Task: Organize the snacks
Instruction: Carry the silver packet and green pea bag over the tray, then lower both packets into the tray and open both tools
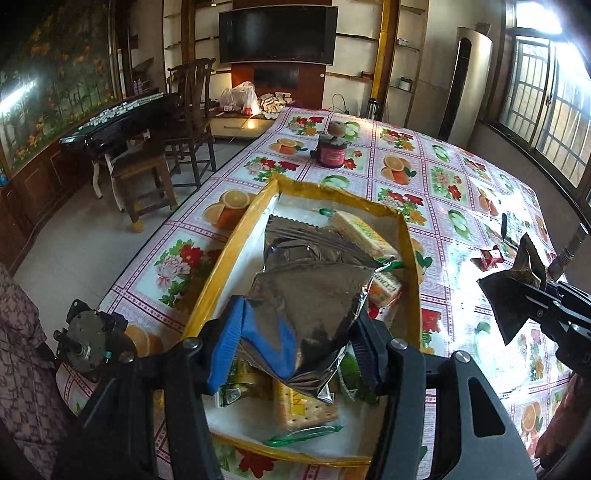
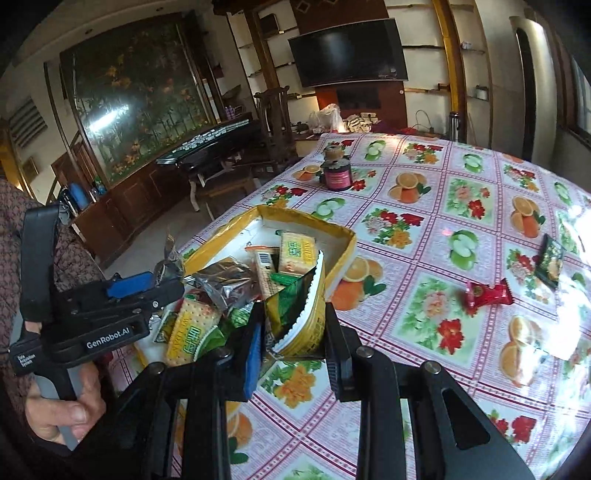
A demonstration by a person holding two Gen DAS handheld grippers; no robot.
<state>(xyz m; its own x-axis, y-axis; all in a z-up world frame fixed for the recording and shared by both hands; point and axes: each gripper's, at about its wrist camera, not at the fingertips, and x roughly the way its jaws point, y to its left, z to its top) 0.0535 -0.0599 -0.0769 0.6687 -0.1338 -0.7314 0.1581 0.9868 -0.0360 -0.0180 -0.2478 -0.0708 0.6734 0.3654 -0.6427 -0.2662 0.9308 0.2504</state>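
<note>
- The left gripper (image 1: pixel 295 336) fills the lower middle of the left wrist view; its jaws are clamped on a crumpled silver foil snack bag (image 1: pixel 306 280), one blue pad and one black pad pressing its sides.
- The silver bag hangs over a shallow yellow-rimmed box (image 1: pixel 236 240) that sits on the table (image 1: pixel 461 177), near the table's left edge in that view.
- Inside the box lie several cracker packets (image 1: pixel 360 232) with green-and-yellow wrappers, some under the held bag; more show at the bottom of the box.
- The right gripper (image 2: pixel 295 347) sits at the lower middle of the right wrist view, jaws narrowed onto a yellow-and-green snack packet (image 2: pixel 306 310) with a zigzag-cut edge, held upright just beside the near corner of the box (image 2: pixel 343 254).
- In the same view the left gripper (image 2: pixel 162 284) enters from the left with the silver bag (image 2: pixel 225 284) above the box, and a hand (image 2: pixel 62 410) grips its handle at lower left.
- In the left wrist view the right gripper (image 1: pixel 517 299) shows at the right edge with a dark packet in it.
- On the flowered, fruit-printed tablecloth to the right lie a red wrapped candy (image 2: pixel 487 295) and a dark green snack packet (image 2: pixel 550 262), near each other and well apart from the box.
- A dark red jar (image 2: pixel 337 175) with something small on its lid stands toward the far end of the table.
- A wall-mounted television (image 1: pixel 277 33) is in the upper middle, and wooden chairs (image 1: pixel 192 110) stand on the floor left of the table.
</note>
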